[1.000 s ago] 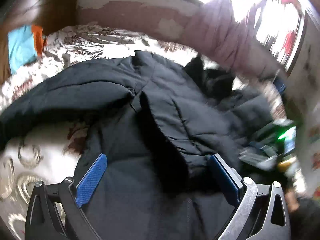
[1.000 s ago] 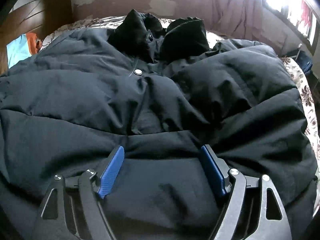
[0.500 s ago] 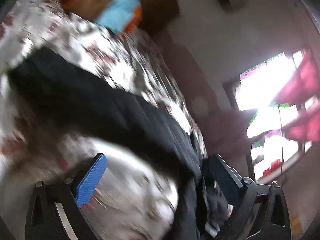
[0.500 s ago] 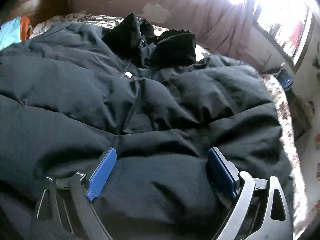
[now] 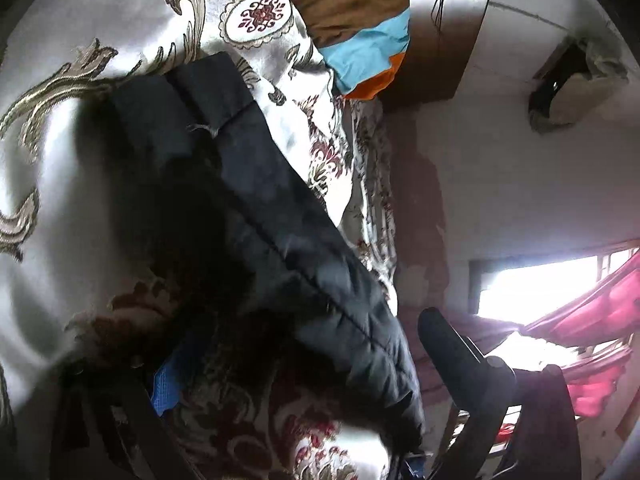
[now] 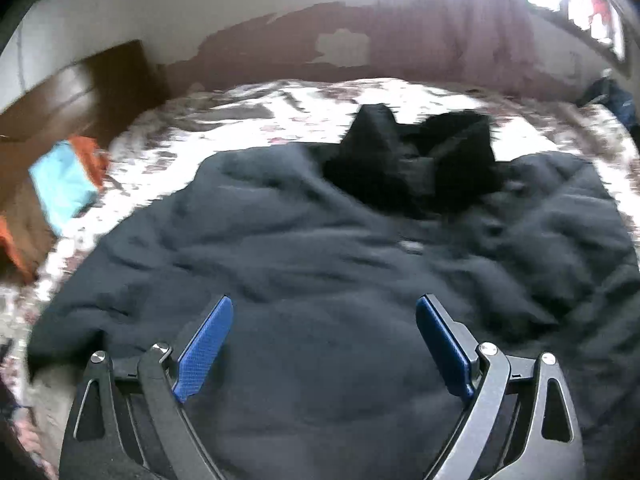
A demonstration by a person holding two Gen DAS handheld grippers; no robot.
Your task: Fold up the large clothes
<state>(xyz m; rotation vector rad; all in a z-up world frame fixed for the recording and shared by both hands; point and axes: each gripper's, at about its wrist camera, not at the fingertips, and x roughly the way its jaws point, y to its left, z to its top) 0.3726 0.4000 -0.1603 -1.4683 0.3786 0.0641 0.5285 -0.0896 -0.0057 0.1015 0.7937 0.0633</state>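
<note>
The dark padded jacket [image 6: 340, 280] lies spread across the bed [image 6: 280, 100], which wears a pale bedspread patterned in gold and maroon. In the right wrist view the jacket's black hood [image 6: 416, 164] sits bunched at the far end of the jacket, toward the peeling wall [image 6: 344, 44]; a wooden headboard [image 6: 80, 88] stands beyond the jacket's far left corner, with a blue and orange cloth [image 6: 64, 184] beside it.

The right tool [image 6: 324, 344] hangs over the near part of the jacket with its blue pads [image 6: 204, 348] wide apart, gripping nothing (the fabric below looks untouched by them, though the picture is blurred).

In the left wrist view one sleeve of the jacket [image 5: 260, 200] runs diagonally across the bedspread [image 5: 80, 160], its cuff at the far end near the striped cloth. The left tool [image 5: 296, 356] stands apart too: one blue pad [image 5: 164, 384] shows beside the sleeve's near end in shadow, the other finger is dark against the window [image 5: 540, 280]. The sleeve passes between them, and I cannot tell whether either pad touches it.
</note>
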